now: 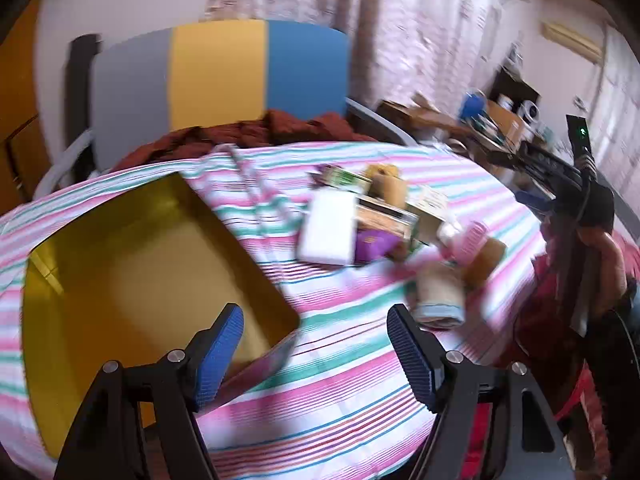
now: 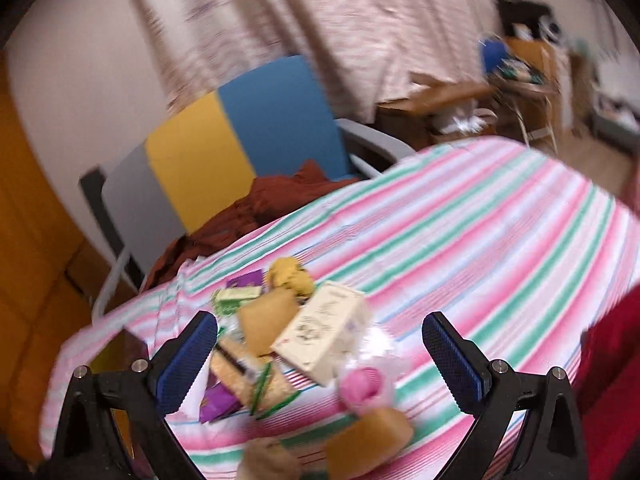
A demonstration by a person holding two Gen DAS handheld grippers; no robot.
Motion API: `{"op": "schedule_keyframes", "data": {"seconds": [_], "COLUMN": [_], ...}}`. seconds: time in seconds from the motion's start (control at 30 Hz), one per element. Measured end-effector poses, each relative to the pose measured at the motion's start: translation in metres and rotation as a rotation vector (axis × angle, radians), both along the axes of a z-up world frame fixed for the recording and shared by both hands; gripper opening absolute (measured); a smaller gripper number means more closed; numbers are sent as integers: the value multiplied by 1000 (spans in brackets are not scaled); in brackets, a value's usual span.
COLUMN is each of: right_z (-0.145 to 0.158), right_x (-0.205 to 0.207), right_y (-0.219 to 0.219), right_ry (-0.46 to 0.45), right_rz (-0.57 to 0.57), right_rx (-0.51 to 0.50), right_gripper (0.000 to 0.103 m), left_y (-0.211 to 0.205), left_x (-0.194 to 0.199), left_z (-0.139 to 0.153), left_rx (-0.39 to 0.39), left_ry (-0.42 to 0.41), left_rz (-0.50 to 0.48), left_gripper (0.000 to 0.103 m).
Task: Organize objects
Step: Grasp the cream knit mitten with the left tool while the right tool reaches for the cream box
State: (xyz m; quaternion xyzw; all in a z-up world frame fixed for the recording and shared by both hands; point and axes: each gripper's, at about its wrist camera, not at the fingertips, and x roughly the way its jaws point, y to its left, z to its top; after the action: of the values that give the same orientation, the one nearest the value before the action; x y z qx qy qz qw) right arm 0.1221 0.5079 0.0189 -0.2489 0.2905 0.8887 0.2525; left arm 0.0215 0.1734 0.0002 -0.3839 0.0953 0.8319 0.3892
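Tin (image 1: 132,256) bare inside, pile (image 1: 384,224) beside.

Looks like someone's lived-in room at home: patterned curtains (image 1: 400,20), a striped cloth (image 2: 480,208) over the counter, a grey-yellow-blue chair (image 1: 224,72) with rust-coloured fabric (image 1: 248,132) dumped on it, cardboard boxes (image 2: 436,100) in the corner.

Bare cloth (image 1: 340,360) btwn tin (image 1: 152,248), pile (image 1: 384,220).
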Motion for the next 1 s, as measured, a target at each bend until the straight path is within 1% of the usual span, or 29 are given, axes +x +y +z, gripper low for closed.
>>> {"op": "schedule_keyframes", "data": {"seconds": [0.03, 0.07, 0.1, 0.2, 0.27, 0.43, 0.57, 0.73, 0.77, 0.8, 0.83, 0.87, 0.9, 0.93, 1.0], "right_z": [-5, -11, -14, -21, -25, -28, -30, -30, -30, -29, -29, -29, -29, -29, -29], "right_x": [5, 14, 17, 25, 23, 13, 15, 11, 8, 6, 4, 3, 1, 0, -3], "right_y": [8, 19, 25, 36, 38, 34, 34, 30, 28, 27, 25, 24, 23, 22, 20], "right_ry": [16, 50, 72, 108, 112, 95, 100, 90, 81, 76, 71, 67, 63, 56, 34], "right_rz": [-22, -41, -51, -91, -77, -30, -23, -8, 1, 8, 20, 29, 35, 41, 45], "right_rx": [-40, -112, -155, -230, -265, -266, -283, -267, -257, -253, -246, -242, -240, -234, -222], "right_gripper": [103, 103, 103, 103, 103, 103, 103, 103, 103, 103, 103, 103, 103, 103, 103], "left_y": [8, 19, 30, 60, 76, 116, 139, 163, 165, 166, 166, 164, 163, 161, 156], "left_x": [2, 4, 5, 8, 9, 18, 22, 21, 20, 19, 18, 20, 24, 27, 29], "left_z": [-1, -3, -7, -18, -27, -43, -53, -77, -82, -87, -93, -94, -94, -93, -91], "left_rx": [-5, -11, -18, -33, -38, -65, -86, -138, -135, -131, -129, -125, -122, -116, -109], "left_ry": [-4, -9, -17, -56, -77, -100, -110, -118, -132, -154, -180, -166, -143, -139, -121], "left_rz": [-20, -41, -64, -118, -145, -218, -260, -280, -284, -293, -305, -313, -329, -353, -349], "left_gripper": [76, 76, 76, 75, 75, 74, 74, 74, 72, 66, 63, 62, 54, 52, 51]}}
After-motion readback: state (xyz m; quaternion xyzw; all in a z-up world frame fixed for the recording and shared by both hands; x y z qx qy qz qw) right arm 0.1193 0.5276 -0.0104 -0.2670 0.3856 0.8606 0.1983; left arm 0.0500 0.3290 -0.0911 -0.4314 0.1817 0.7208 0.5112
